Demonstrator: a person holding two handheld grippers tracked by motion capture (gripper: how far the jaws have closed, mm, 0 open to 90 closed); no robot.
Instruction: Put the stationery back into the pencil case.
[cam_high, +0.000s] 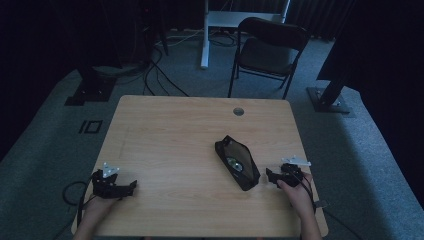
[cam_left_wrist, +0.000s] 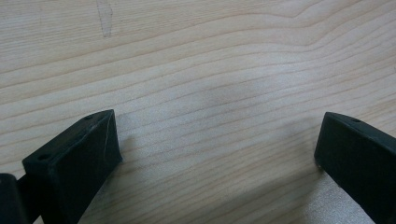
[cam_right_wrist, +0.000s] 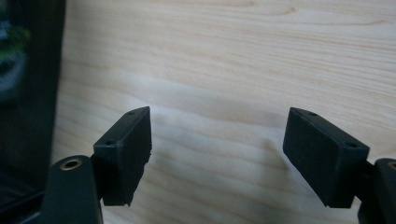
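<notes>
Currently the left gripper (cam_high: 131, 186) is rested near the front left corner of the desk (cam_high: 170, 130), its jaws spread wide over bare wood and holding nothing, as is seen plainly in the left gripper view (cam_left_wrist: 217, 140). Further right, a black pouch (cam_high: 237, 162) is laid flat on the right half of the desk, slanted so that its far end points toward the middle and its near end toward the front right corner; something round and pale can be made out through its top face, though what it is cannot be told. Just beside the pouch's near end the right gripper (cam_high: 270, 177) is held by the right hand (cam_high: 295, 192), its jaws likewise parted and empty, with a dark edge of the pouch caught at the left side of the right gripper view (cam_right_wrist: 217, 140). The step in hand is judged to be a first reach for the pouch. It would be done best if the right gripper were brought low and level to the near end, so that one jaw is passed over the fabric and one under its edge, and closed only once the edge is well between the pads; a thin, limp pouch is likely to be pushed away by a steep approach. Ample open room is offered across the middle and left of the desk, whereas the right edge and front edge lie near the right hand, so any dragging is better directed inward.
</notes>
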